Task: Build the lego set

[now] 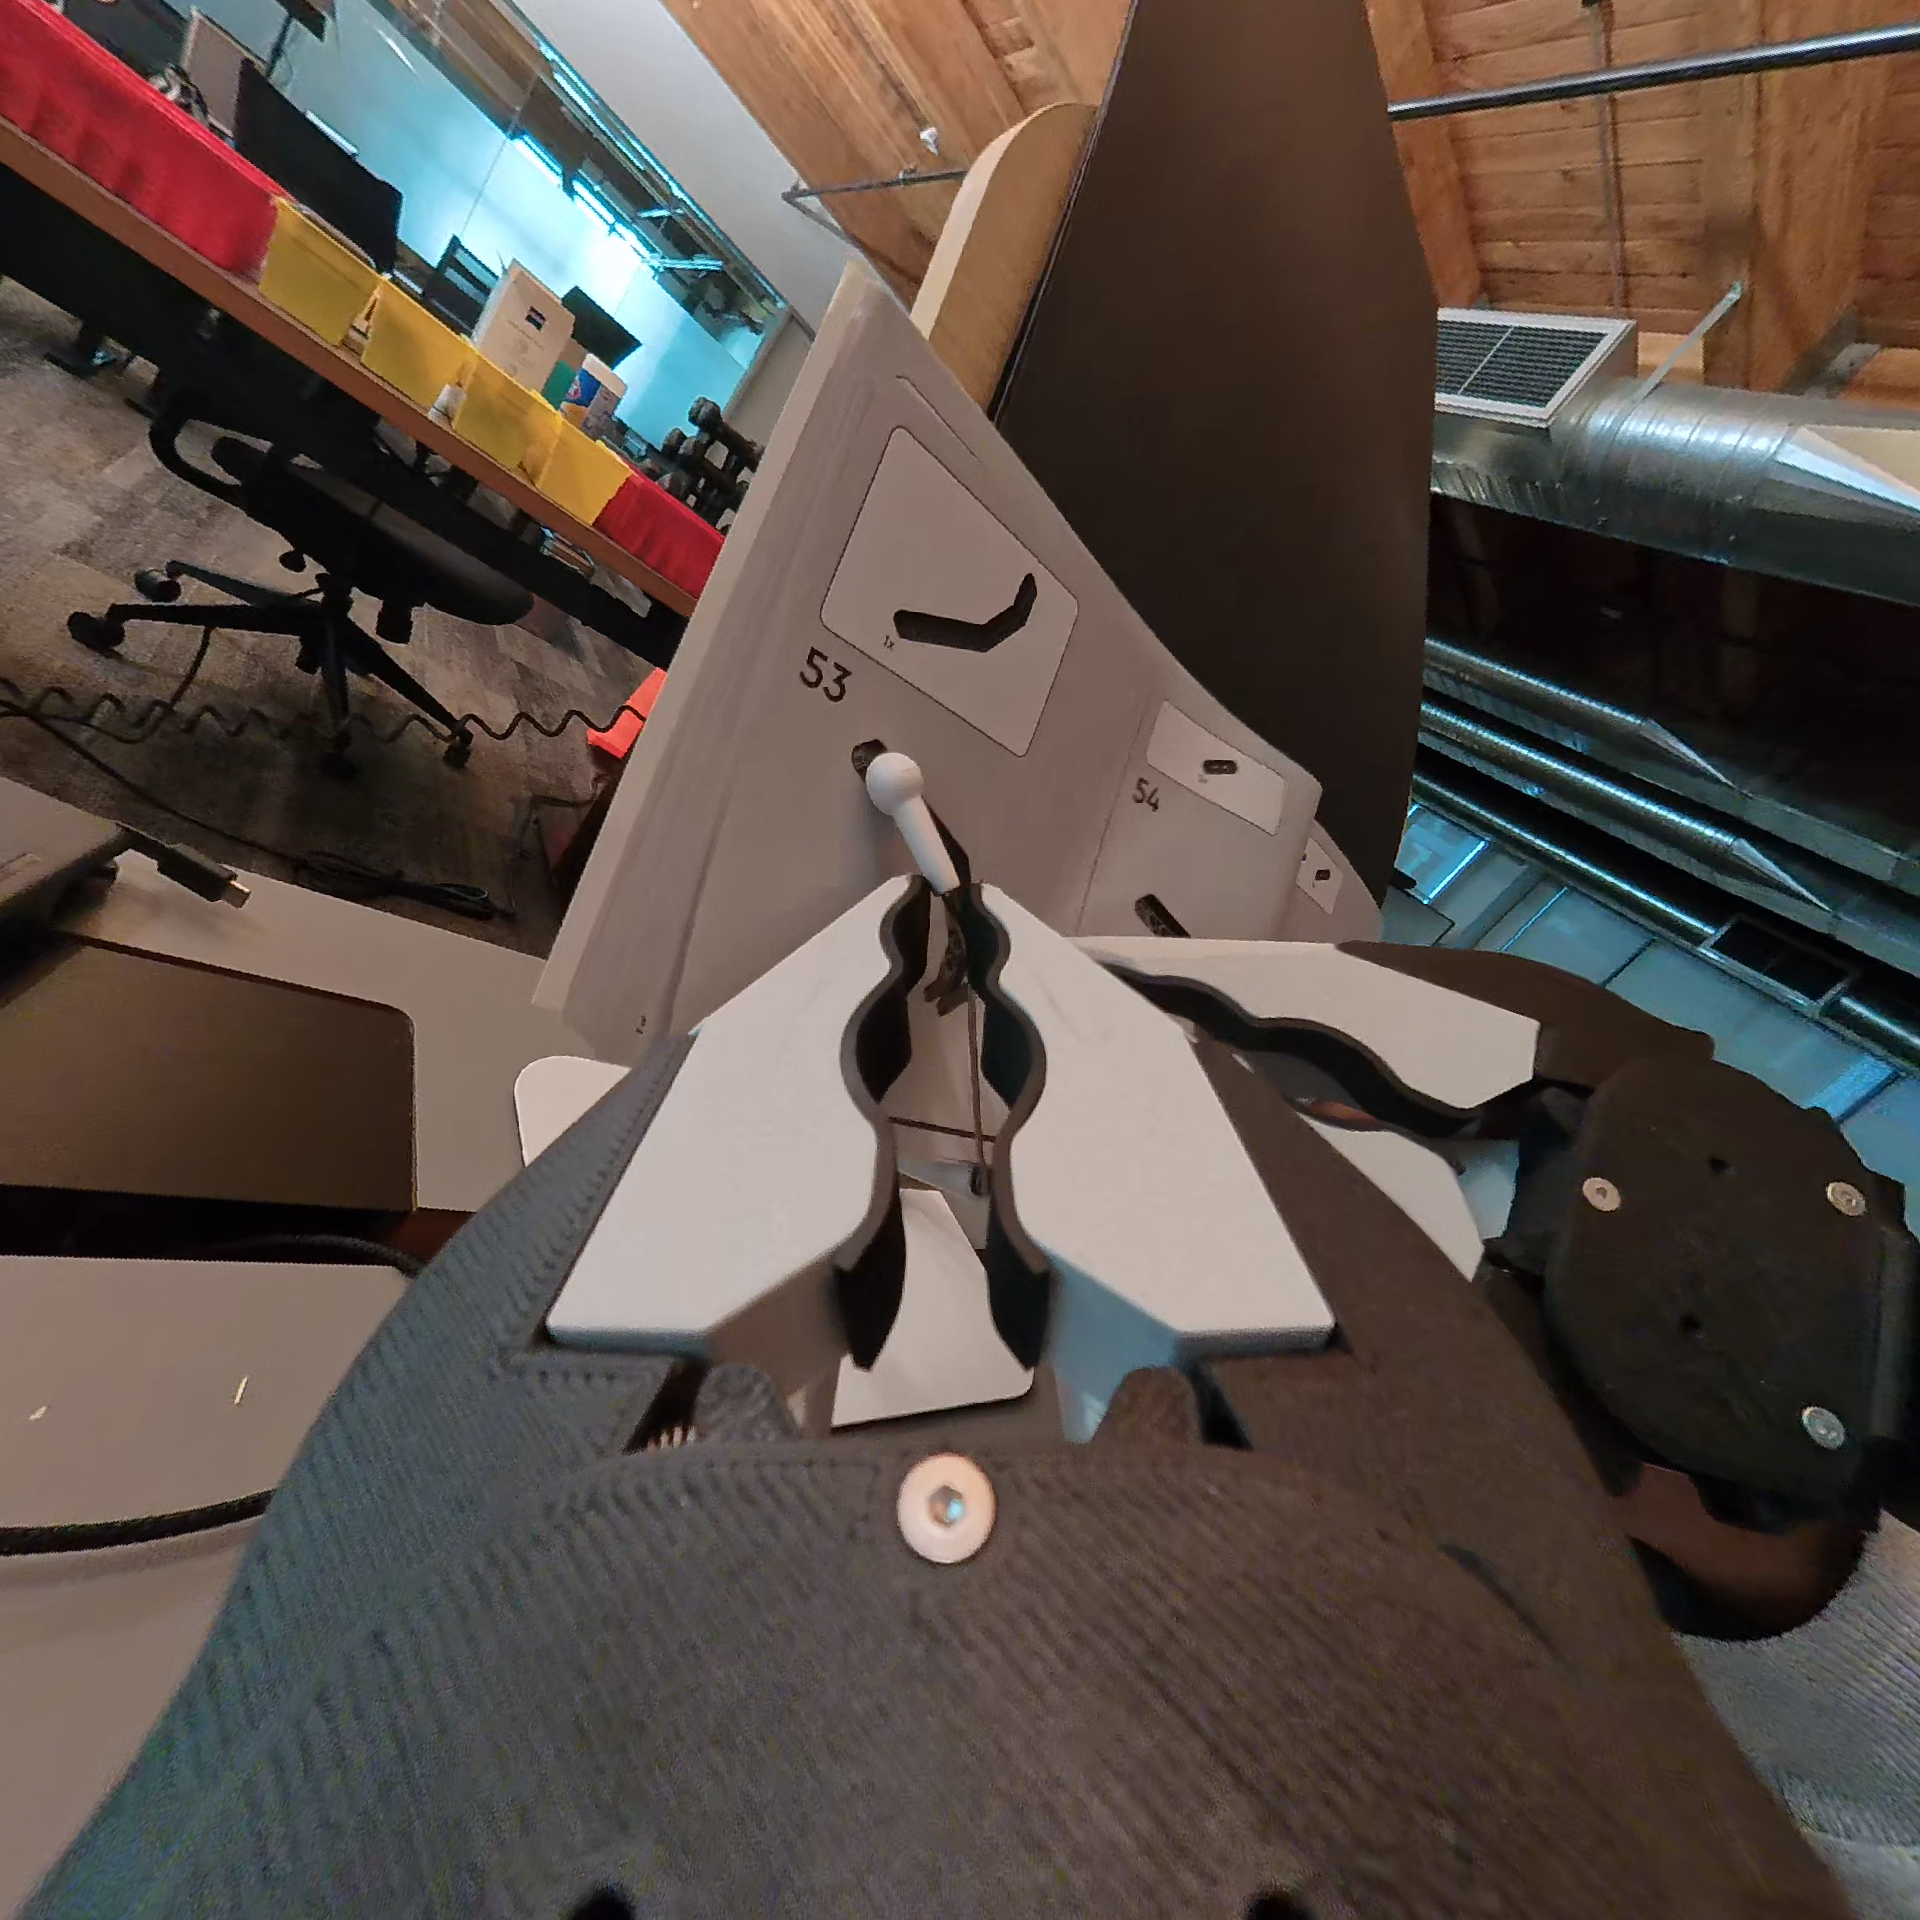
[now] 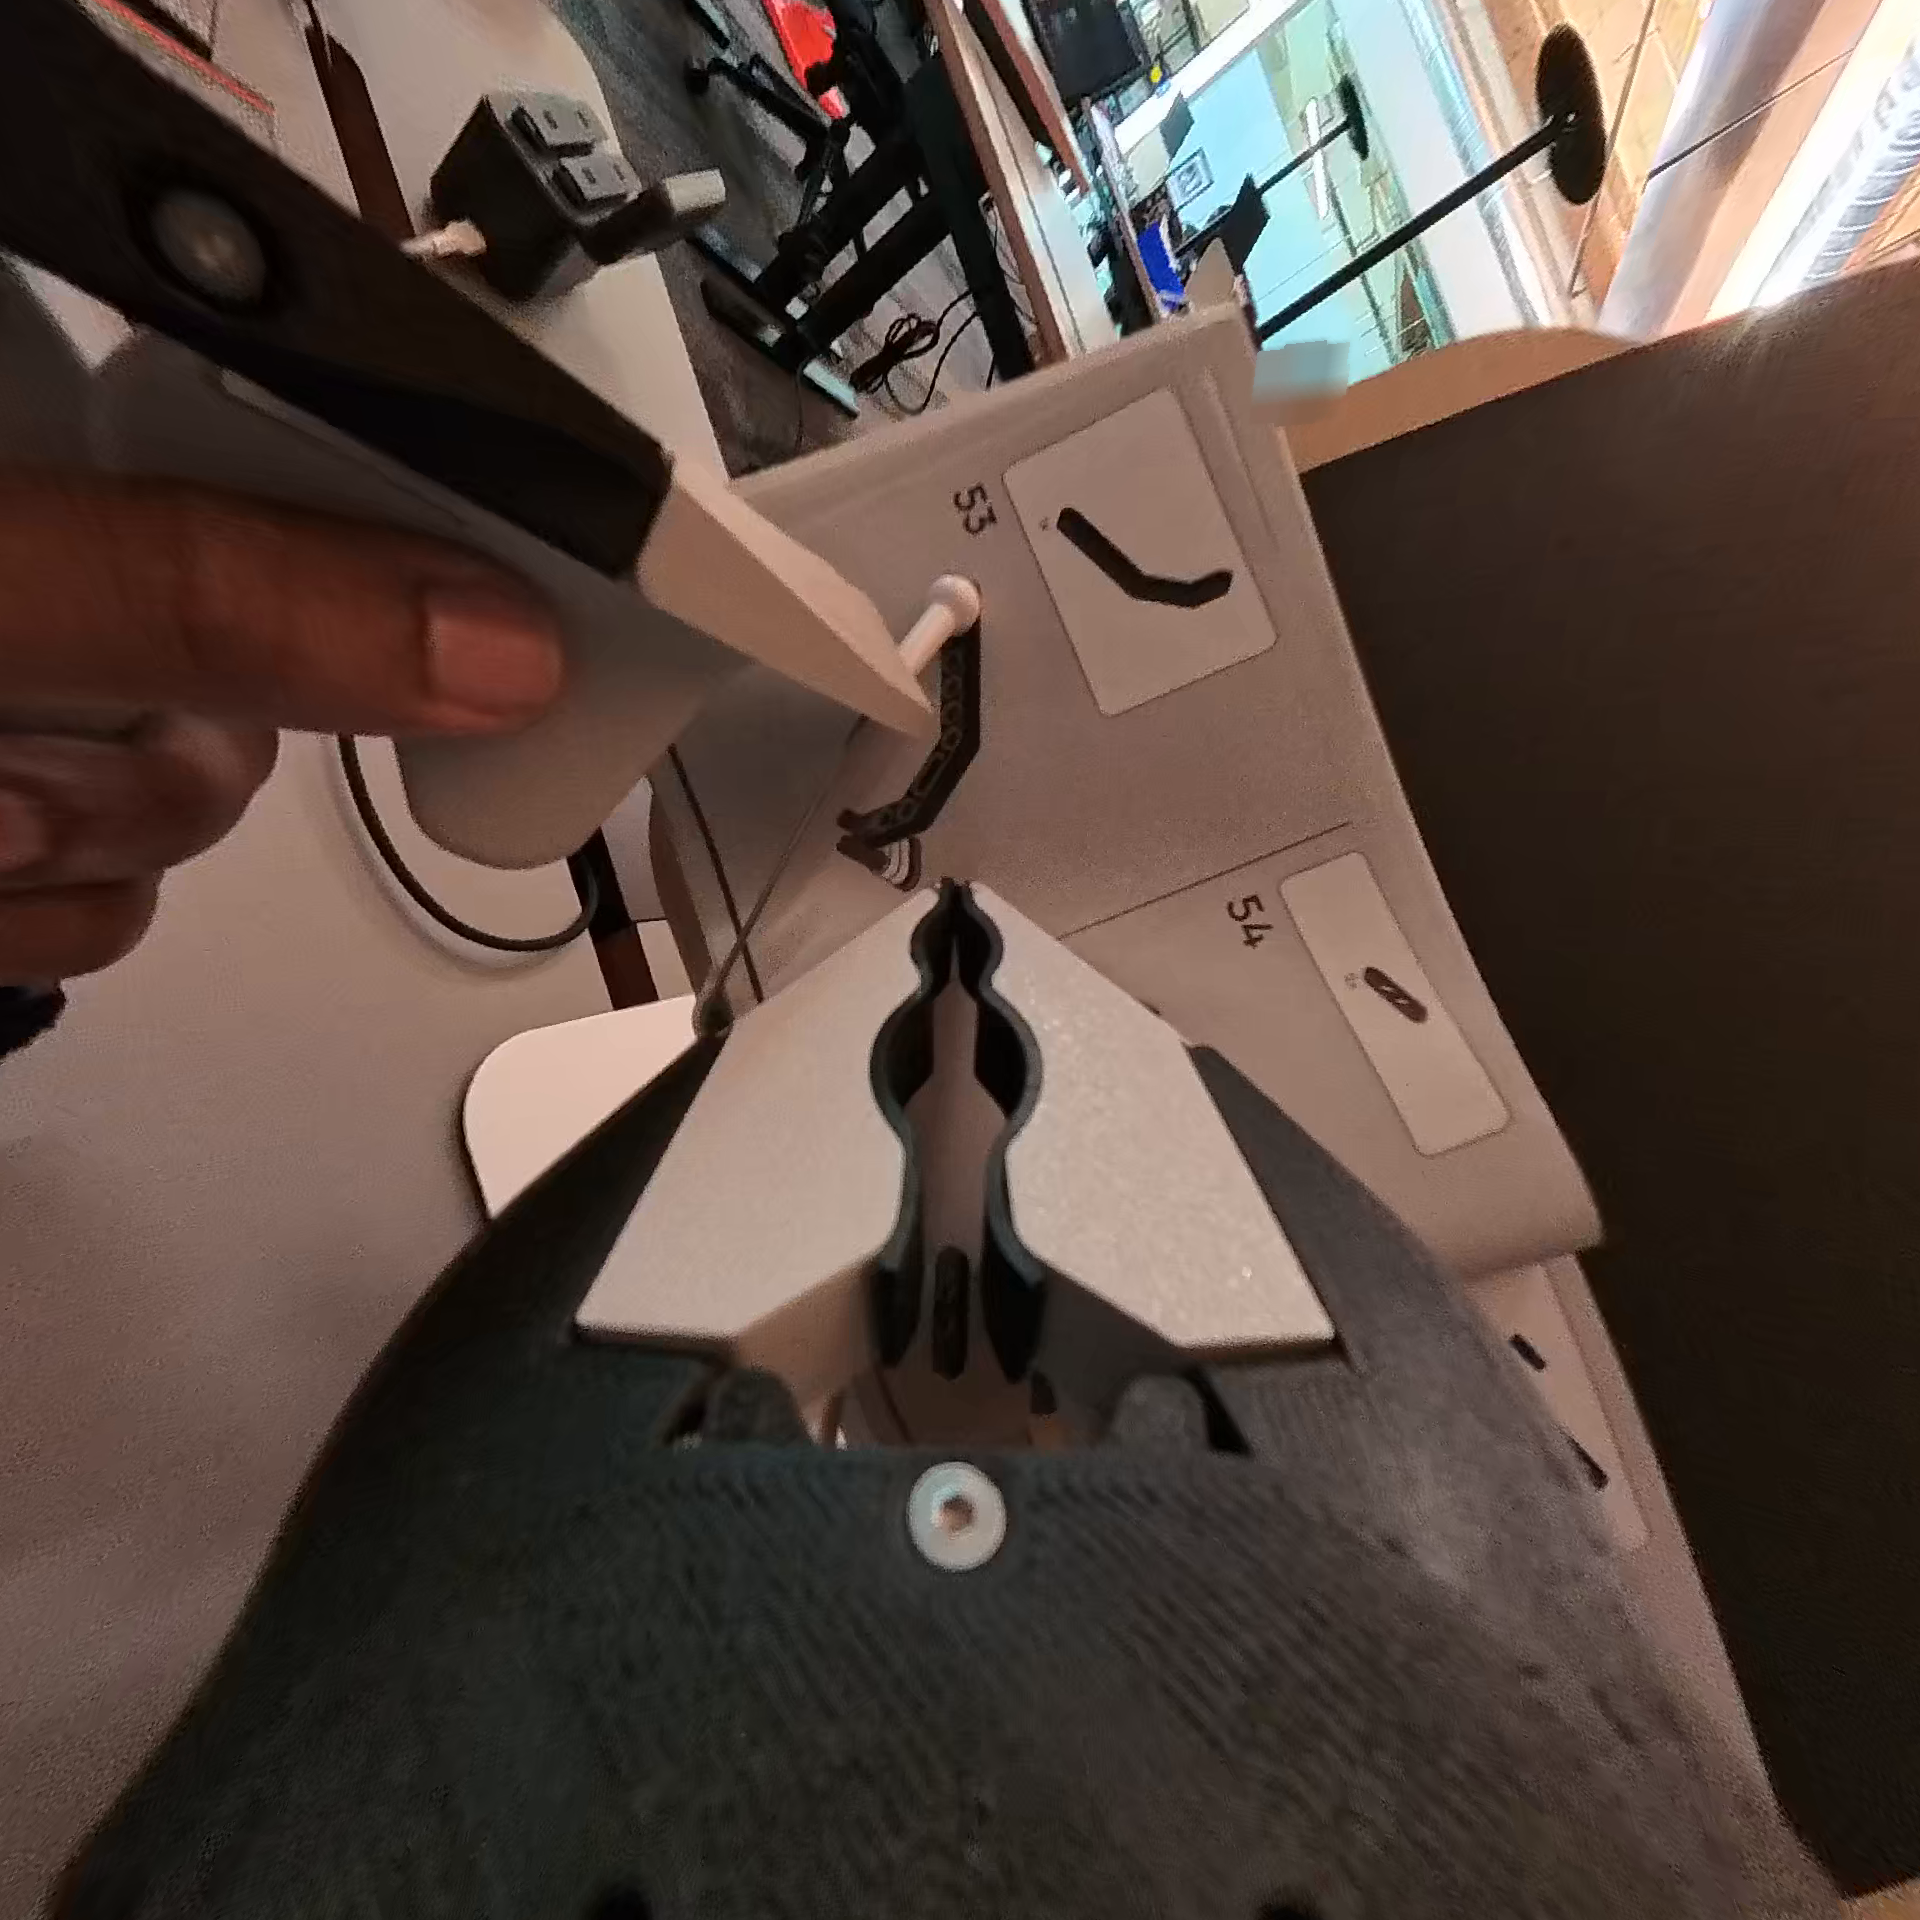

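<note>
My left gripper (image 1: 948, 891) is shut on a black angled beam (image 2: 951, 727) that carries a white ball-ended pin (image 1: 896, 781). It holds them in the air in front of the open instruction booklet (image 1: 748, 831). A thin dark rod (image 1: 975, 1060) runs back from the beam between my left fingers. In the right wrist view the left gripper (image 2: 914, 712) comes in from the upper left, held by a hand (image 2: 260, 623). My right gripper (image 2: 951, 891) is shut, with its tips just below the beam's lower end (image 2: 883, 831). I cannot tell whether they touch. The right gripper also shows in the left wrist view (image 1: 1132, 971).
The booklet (image 2: 1195, 810) leans against a dark panel (image 1: 1247, 416). A white table (image 1: 156, 1351) and a dark pad (image 1: 208, 1091) lie at left. Farther off stand an office chair (image 1: 312, 540) and a long table with yellow bins (image 1: 416, 343). A power block (image 2: 540, 197) sits on the table. My left and right fingertips are right by each other.
</note>
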A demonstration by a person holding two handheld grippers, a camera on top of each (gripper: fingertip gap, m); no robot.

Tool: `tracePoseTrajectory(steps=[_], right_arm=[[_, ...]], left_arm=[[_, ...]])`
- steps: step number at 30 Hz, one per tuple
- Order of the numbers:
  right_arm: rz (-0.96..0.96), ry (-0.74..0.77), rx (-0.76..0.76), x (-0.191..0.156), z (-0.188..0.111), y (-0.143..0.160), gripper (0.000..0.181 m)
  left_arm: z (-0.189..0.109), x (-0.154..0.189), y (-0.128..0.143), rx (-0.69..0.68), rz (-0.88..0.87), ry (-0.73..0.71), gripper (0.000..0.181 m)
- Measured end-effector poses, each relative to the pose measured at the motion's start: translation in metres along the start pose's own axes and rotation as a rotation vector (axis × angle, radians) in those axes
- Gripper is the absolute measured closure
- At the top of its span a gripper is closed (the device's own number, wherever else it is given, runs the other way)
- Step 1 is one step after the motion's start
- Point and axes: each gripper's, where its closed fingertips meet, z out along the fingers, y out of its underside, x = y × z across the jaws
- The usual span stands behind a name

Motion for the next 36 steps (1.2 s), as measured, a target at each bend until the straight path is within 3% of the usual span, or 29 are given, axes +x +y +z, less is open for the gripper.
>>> tracePoseTrajectory(steps=[1,5,12,17,23,36], right_arm=[[0.006,0.009,0.017,0.002,-0.002,-0.003,0.181],[0.047,0.076,0.082,0.015,-0.023,-0.008,0.181],[0.139,0.144,0.027,0.041,-0.049,0.026,0.181],[0.14,0.131,0.0,0.042,-0.042,0.04,0.181],[0.116,0.074,-0.021,0.034,-0.021,0.033,0.181],[0.128,0.036,0.007,0.029,-0.013,0.023,0.181]], left_arm=[[0.0,0.0,0.0,-0.002,-0.001,0.002,0.179],[0.001,0.0,0.0,-0.006,0.0,0.004,0.178],[0.001,0.0,0.0,-0.006,-0.008,0.005,0.178],[0.001,0.001,0.0,-0.006,0.027,-0.016,0.178],[0.001,-0.001,0.0,-0.009,0.011,-0.021,0.178],[0.001,-0.002,0.0,-0.003,0.009,-0.028,0.178]])
